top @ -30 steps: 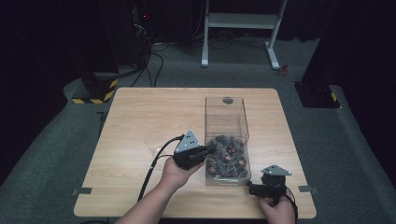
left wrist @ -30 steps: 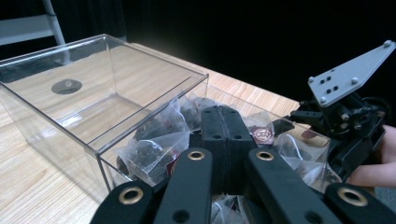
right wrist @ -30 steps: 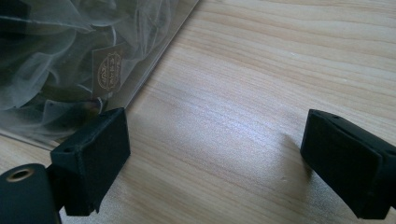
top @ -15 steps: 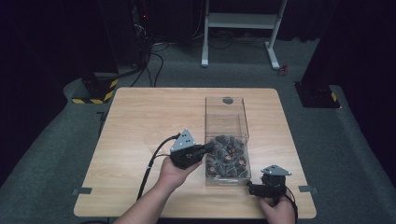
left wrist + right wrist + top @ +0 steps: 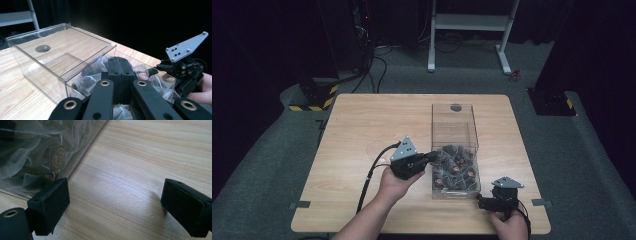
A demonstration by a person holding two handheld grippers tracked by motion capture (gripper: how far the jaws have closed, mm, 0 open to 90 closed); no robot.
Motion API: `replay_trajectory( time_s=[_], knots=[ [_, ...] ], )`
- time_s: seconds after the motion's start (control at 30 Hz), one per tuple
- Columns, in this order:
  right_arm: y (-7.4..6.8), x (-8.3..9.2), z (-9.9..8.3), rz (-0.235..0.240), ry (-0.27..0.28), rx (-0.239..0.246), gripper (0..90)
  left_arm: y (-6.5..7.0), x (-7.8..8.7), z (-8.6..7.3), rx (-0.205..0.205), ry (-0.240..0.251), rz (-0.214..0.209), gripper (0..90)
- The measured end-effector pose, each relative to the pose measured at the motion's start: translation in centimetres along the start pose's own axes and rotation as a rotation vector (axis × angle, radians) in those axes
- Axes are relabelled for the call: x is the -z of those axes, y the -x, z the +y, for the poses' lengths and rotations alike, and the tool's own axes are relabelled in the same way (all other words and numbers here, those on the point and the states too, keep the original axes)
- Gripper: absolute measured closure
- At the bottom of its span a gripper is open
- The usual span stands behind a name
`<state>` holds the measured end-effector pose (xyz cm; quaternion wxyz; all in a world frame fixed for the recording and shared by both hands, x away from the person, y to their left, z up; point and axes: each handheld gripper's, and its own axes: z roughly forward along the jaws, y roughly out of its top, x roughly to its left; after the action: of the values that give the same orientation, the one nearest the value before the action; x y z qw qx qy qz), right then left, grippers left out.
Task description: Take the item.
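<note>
The wooden table [image 5: 362, 130] lies bare from nine through twelve o'clock of the clear plastic box [image 5: 454, 125], giving open passage there. The box's upright walls block any level approach; its top is open. Its far half holds free room, while the near half is crowded with packets [image 5: 455, 165]. At five o'clock the right gripper [image 5: 484, 202] stands just beside the box's corner.

Right tongs [image 5: 115, 207] spread wide over wooden table [image 5: 140, 165]; clear box [image 5: 82, 150] of tea sachets [image 5: 37, 152] beside left jaw.
</note>
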<state>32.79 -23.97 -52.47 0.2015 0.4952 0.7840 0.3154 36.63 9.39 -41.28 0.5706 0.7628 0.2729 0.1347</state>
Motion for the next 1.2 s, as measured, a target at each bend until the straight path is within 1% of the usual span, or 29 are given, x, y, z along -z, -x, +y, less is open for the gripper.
replay_trajectory(
  time_s=[0.5,0.8,1.0,1.07,1.13,1.2],
  knots=[
    [0.0,0.0,0.0,0.0,0.0,0.0,8.1,-1.2,1.6,0.0,0.008,0.016,0.037,90.0],
    [0.0,0.0,0.0,0.001,0.0,0.0,8.1,-2.2,2.7,-0.1,0.012,0.023,0.069,90.0],
    [0.0,0.0,0.0,0.001,0.0,0.0,8.2,-3.1,3.9,-0.3,0.024,0.028,0.101,90.0],
    [0.0,0.0,0.0,0.001,0.0,0.0,8.2,-3.3,4.1,-0.4,0.021,0.028,0.106,90.0],
    [0.0,0.0,0.0,0.001,0.0,0.0,8.2,-3.7,4.5,-0.5,0.022,0.028,0.12,90.0],
    [0.0,0.0,0.0,0.001,0.0,0.0,8.2,-3.8,4.7,-0.5,0.024,0.027,0.123,90.0]
  ],
)
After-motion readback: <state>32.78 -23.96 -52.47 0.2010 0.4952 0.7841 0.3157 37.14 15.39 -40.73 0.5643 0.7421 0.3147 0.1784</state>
